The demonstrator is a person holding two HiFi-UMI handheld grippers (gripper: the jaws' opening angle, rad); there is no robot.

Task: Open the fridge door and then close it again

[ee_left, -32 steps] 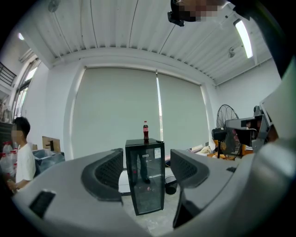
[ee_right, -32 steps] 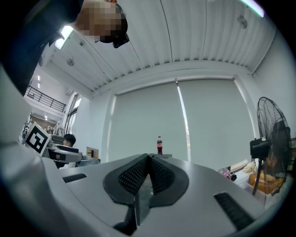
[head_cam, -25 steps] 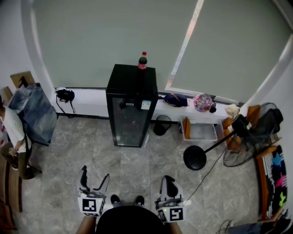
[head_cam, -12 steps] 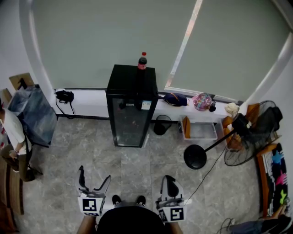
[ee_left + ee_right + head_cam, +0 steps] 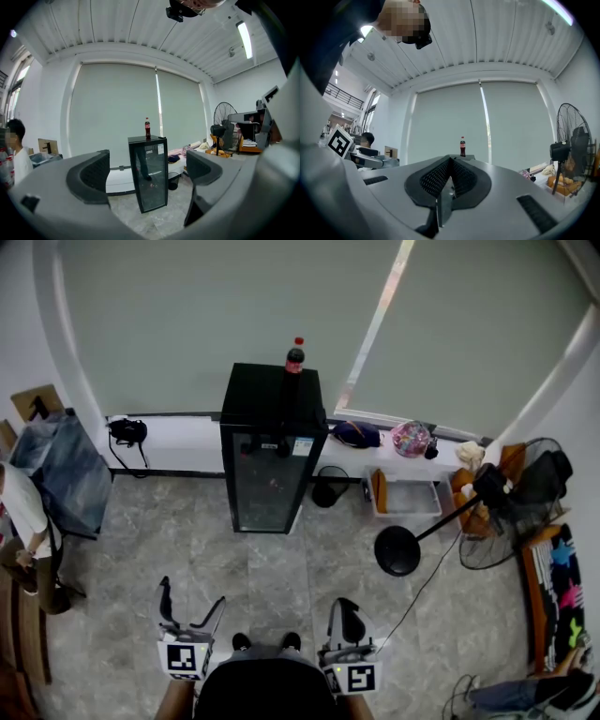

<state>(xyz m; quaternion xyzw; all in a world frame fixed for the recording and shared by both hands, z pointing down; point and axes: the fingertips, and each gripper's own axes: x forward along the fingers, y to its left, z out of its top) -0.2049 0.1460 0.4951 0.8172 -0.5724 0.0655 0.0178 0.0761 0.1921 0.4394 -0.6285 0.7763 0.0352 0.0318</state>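
Observation:
A small black fridge [image 5: 270, 442] with a glass door stands shut against the window ledge; a cola bottle [image 5: 294, 356] stands on top. In the left gripper view the fridge [image 5: 149, 173] shows far ahead between my wide-apart jaws. My left gripper [image 5: 190, 605] is open and empty, low in the head view. To its right, my right gripper [image 5: 347, 619] is shut with nothing in it. The right gripper view shows its ribbed pads pressed together, with the cola bottle [image 5: 462, 146] above them. Both grippers are well short of the fridge.
A person [image 5: 21, 521] stands at the left by a blue-draped chair [image 5: 67, 470]. Right of the fridge are a black bin [image 5: 331, 493], a white tray [image 5: 407, 499] and a standing fan [image 5: 487, 498] with its round base [image 5: 397, 551] and cable on the floor.
The left gripper's jaws have spread wider. The fridge has shifted slightly up in the head view as I moved forward.

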